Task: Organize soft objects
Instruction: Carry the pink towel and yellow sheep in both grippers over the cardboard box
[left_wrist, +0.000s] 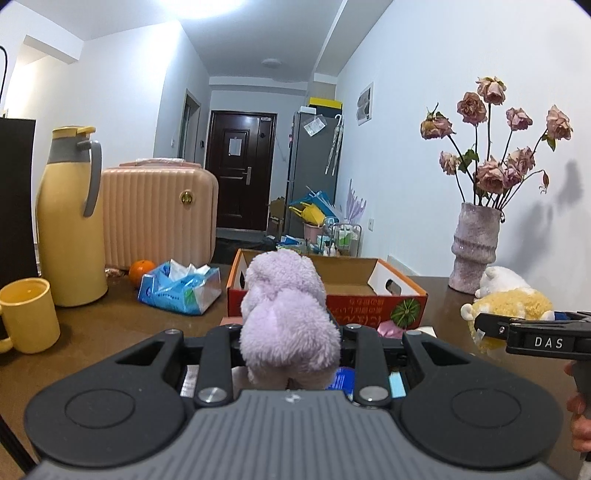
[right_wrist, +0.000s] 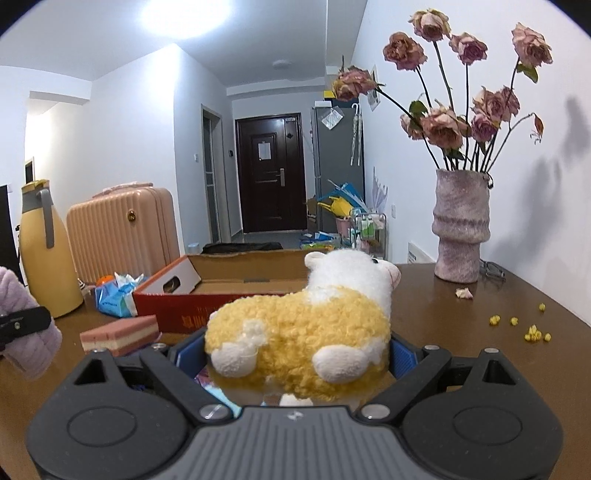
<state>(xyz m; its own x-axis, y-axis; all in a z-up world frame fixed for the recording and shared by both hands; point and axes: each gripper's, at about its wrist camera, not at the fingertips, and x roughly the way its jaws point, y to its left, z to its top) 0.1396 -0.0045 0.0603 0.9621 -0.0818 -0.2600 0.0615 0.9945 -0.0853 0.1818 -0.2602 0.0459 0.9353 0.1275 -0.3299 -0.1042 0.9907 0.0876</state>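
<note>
Left gripper (left_wrist: 290, 350): clamped narrow on purple plush toy (left_wrist: 286, 310), jaws squeezed deep into the pile so the soft body bulges above and ahead of them. Right gripper (right_wrist: 295, 354): spread wide yet pressed against both flanks of yellow-and-white plush lamb (right_wrist: 306, 332), blue pads (right_wrist: 402, 356) bearing on its sides; wide stance dictated by the bulk of the body.

Both toys held clear of brown table (right_wrist: 424, 317), each carried with its length pointing toward open cardboard box (right_wrist: 236, 277), which sits just ahead between the two tools. Box interior appears bare, hence judged as the intended receptacle; both toys not yet inside.

Likely step in hand: carry over the near wall, then release above the floor of the box.

Points to watch:
- Striped sponge block (right_wrist: 120, 332) lies just beside the box's near wall, still unsorted.
- Vase of dried roses (right_wrist: 461, 229) stands near the right-hand path; keep well apart.
- Tissue pack (left_wrist: 181, 288), orange (left_wrist: 141, 271), thermos (left_wrist: 72, 218) and mug (left_wrist: 27, 319) stand to the left, outside the route.
</note>
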